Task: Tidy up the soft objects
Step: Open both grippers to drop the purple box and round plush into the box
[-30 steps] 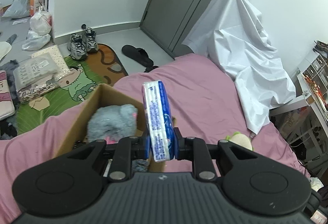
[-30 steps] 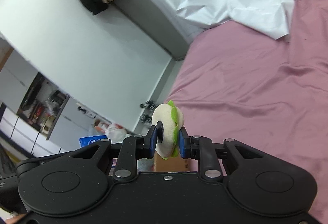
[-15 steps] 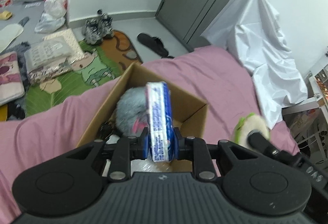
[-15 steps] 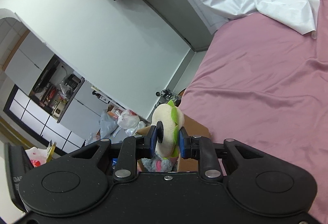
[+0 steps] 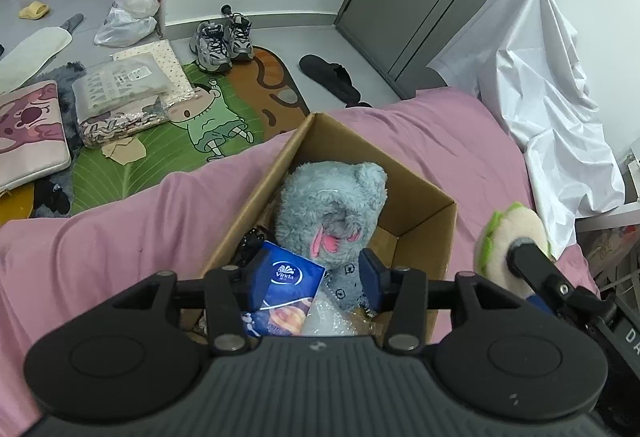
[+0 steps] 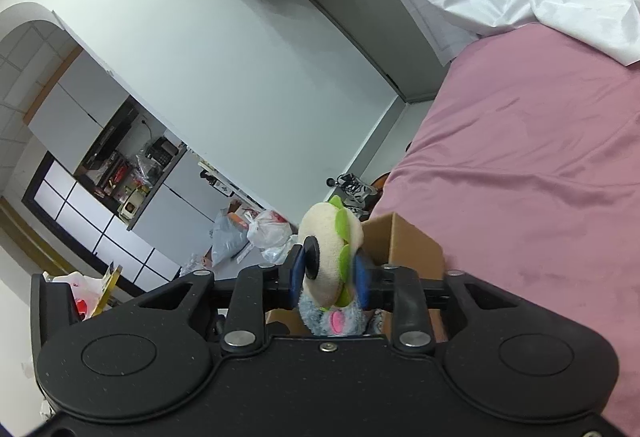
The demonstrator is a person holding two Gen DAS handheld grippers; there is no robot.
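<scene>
A cardboard box (image 5: 424,225) sits on the pink bed. Inside lie a grey plush toy (image 5: 328,205) and a blue tissue pack (image 5: 280,293). My left gripper (image 5: 312,273) hangs over the box, open; the tissue pack lies tilted in the box beside its left finger. My right gripper (image 6: 328,273) is shut on a cream and green plush toy (image 6: 328,249) and holds it above the box's edge (image 6: 412,241). That toy also shows in the left wrist view (image 5: 512,237) at the box's right side.
A white sheet (image 5: 540,97) drapes over furniture at the far right of the bed. The floor beyond holds a cartoon rug (image 5: 200,125), sneakers (image 5: 222,41), a slipper (image 5: 328,75), plastic bags (image 5: 132,1) and packed bedding (image 5: 116,97).
My left gripper opened and the tissue pack dropped into the box. My right gripper carried the cream and green toy closer to the box.
</scene>
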